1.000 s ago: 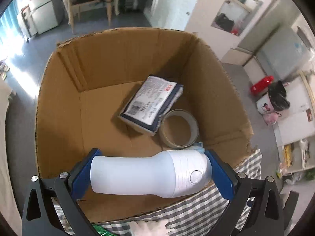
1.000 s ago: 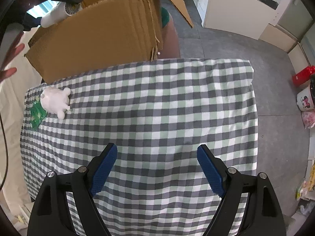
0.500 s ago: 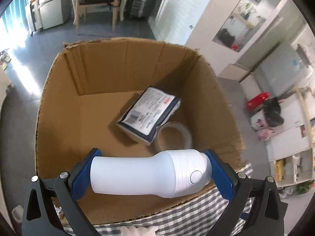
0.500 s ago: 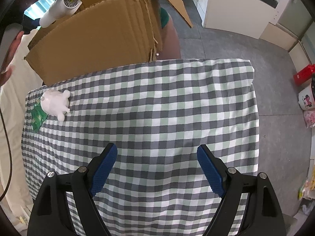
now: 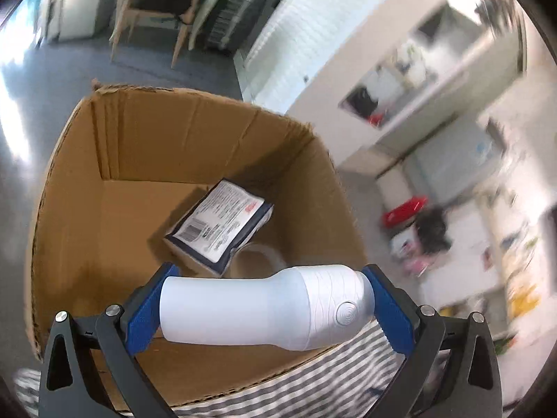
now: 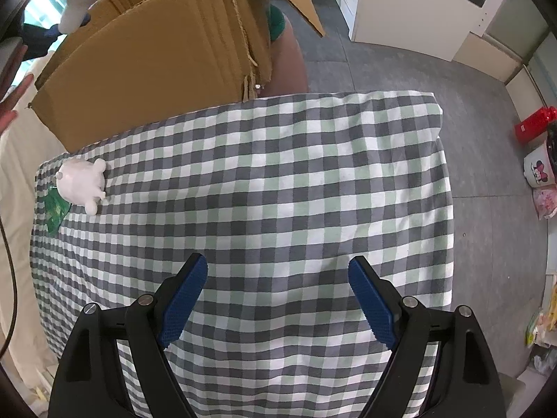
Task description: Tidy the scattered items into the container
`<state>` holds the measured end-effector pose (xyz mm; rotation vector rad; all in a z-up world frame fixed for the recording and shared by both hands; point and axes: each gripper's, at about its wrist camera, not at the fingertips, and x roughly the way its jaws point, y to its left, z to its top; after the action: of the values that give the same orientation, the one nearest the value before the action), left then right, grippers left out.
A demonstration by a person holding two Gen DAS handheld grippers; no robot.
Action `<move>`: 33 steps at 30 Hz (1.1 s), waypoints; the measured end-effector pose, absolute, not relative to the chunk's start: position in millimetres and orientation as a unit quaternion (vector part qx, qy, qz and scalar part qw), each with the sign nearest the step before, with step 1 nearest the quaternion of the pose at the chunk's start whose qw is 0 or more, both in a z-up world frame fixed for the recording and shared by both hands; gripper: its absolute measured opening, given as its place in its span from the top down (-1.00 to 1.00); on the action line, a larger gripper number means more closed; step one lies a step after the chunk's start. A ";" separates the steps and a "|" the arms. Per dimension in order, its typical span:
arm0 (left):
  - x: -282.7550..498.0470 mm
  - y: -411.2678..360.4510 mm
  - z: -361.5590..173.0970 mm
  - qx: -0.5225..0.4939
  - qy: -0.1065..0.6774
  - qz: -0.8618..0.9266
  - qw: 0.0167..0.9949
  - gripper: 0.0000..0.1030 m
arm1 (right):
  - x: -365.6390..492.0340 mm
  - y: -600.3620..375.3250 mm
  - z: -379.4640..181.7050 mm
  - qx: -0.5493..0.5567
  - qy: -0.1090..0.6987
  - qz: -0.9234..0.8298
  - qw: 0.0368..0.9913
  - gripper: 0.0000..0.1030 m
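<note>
A grey, green and white checked cloth covers the tabletop, which stands on a grey tiled floor in a cluttered room with a wooden chair and white shelving. At the tabletop's far edge sits an open, corrugated cardboard box with torn rims; inside lie 1 flat printed packet and 1 roll of clear tape, touching. The left gripper holds a smooth white bottle-shaped device crosswise above the box's near wall, its blue fingers pressed on both ends. The right gripper hangs spread wide and empty over the cloth. A white plush toy lies by a green wrapper near the box.
</note>
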<state>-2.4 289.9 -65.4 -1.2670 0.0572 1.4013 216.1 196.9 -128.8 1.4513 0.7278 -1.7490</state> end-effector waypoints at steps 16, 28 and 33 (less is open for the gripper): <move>23.6 301.7 -64.2 -0.475 0.160 0.694 0.516 -1.00 | 210.6 201.0 -127.9 0.572 0.285 -0.689 0.341 -0.62; 26.9 317.1 -105.9 -0.533 0.214 0.673 0.466 -1.00 | 216.7 198.0 -133.4 0.573 0.290 -0.693 0.328 -0.62; 26.8 309.1 -97.7 -0.532 0.176 0.679 0.474 -1.00 | 211.4 194.1 -133.7 0.574 0.287 -0.695 0.326 -0.62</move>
<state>26.8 309.1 -97.7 -1.3014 0.4307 1.6621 211.4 194.1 -133.7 1.5035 0.7530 -1.8206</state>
